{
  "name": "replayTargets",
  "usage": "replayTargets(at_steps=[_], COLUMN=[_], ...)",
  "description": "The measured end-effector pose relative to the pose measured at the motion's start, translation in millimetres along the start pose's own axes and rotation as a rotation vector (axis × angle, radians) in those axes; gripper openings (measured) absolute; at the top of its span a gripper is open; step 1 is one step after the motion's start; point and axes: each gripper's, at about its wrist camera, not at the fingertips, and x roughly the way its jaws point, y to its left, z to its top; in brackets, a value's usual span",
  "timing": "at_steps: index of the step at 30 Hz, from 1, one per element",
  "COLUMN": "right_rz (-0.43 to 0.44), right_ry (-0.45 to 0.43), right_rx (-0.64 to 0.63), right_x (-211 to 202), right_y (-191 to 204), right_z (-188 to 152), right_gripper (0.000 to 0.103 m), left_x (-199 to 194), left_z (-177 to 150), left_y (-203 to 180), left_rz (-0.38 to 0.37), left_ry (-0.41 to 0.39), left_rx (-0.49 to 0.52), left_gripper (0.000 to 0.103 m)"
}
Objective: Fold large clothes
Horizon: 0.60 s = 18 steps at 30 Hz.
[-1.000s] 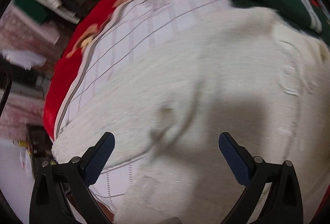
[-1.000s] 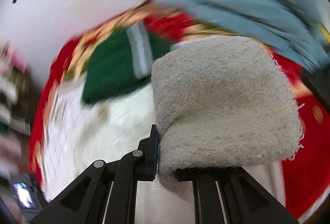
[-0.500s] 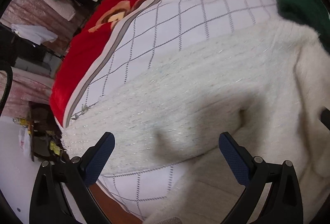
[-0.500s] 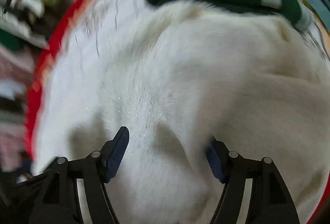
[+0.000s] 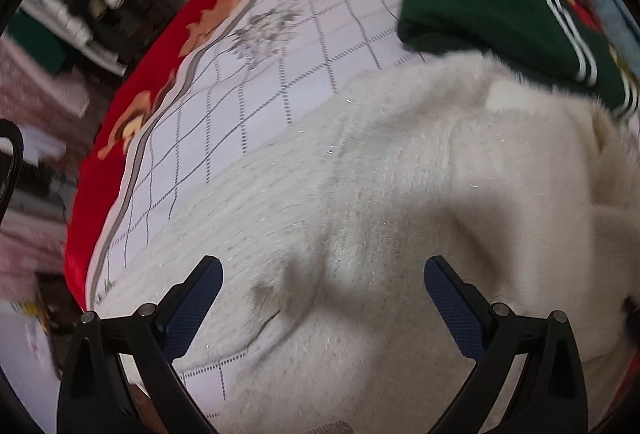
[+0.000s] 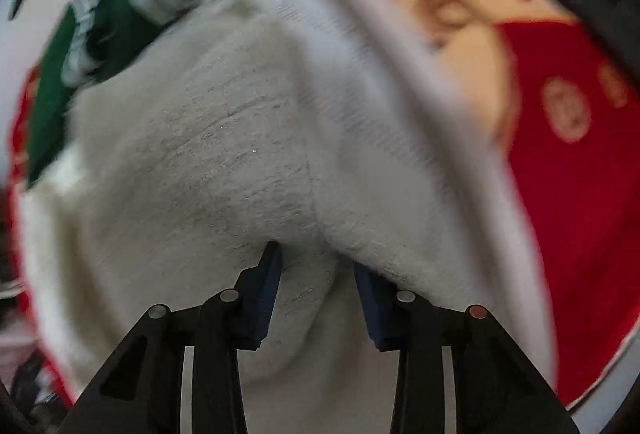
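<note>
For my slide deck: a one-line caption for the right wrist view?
Right gripper pinching a fold of the white fuzzy sweater on a red floral blanket.

A red floral blanket with a white grid-patterned centre covers the bed; a folded green garment — white-striped — lies on it; cluttered shelves behind.

Black tongs, blue pads
</note>
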Motion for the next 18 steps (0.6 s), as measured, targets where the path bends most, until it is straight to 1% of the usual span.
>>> replayTargets(at_steps=[2, 3, 5, 6, 7, 8, 9, 10, 11, 12, 13, 14, 15, 16, 17, 18], right_rz=[0.003, -0.001, -0.015, 0.017, 0.101, 0.181, 0.24, 0.314, 0.364, 0.41, 0.432, 0.466, 0.499, 0.522, 0.539, 0.544], right_ry=[0.028, 0.041, 0.059, 0.039, 0.006, -0.01, -0.015, -0.012, 0.004, 0.04, 0.064, 0.116, 0.174, 0.21, 0.236, 0.231], right_rx=[0.047, 0.057, 0.036, 0.023, 0.004, -0.022, -0.045, -0.076, -0.098, -0.111, -0.107, -0.093, -0.082, -0.082, -0.11, -0.149], right_x=[8, 6, -9, -25, -43, -56, -63, -66, -59, -45, -34, -14, 2, 9, 12, 10], right_y=[-9, -8, 7, 16, 27, 40, 52, 69, 86, 107, 122, 139, 155, 174, 191, 206], right_z=[6, 6, 6, 2, -5, -11, -16, -20, -23, -24, -31, -32, -33, -39, -50, -60], right_gripper=[0.038, 0.038, 0.041, 0.041, 0.041, 0.045, 0.053, 0.057, 0.063, 0.063, 0.063, 0.063, 0.058, 0.052, 0.048, 0.048], left_x=[11, 17, 28, 30, 33, 36, 39, 43, 46, 50, 52, 54, 55, 55, 54, 53], left_z=[-5, -7, -12, -12, -14, -17, -18, -20, -23, -25, -26, -28, -30, -33, -35, -38], left_y=[-5, -4, 5, 9, 17, 23, 27, 35, 41, 49, 54, 60, 66, 74, 78, 80], left_rz=[0.023, 0.032, 0.049, 0.059, 0.073, 0.083, 0.092, 0.102, 0.112, 0.123, 0.13, 0.133, 0.133, 0.132, 0.129, 0.128], left_ry=[0.017, 0.035, 0.068, 0.075, 0.084, 0.091, 0.099, 0.111, 0.119, 0.128, 0.133, 0.136, 0.139, 0.141, 0.141, 0.14], left_rx=[0.027, 0.032, 0.022, 0.016, 0.004, -0.006, -0.017, -0.033, -0.046, -0.06, -0.07, -0.083, -0.096, -0.11, -0.119, -0.125], left_gripper=[0.103, 0.103, 0.103, 0.103, 0.103, 0.103, 0.103, 0.103, 0.103, 0.103, 0.103, 0.103, 0.103, 0.103, 0.103, 0.103])
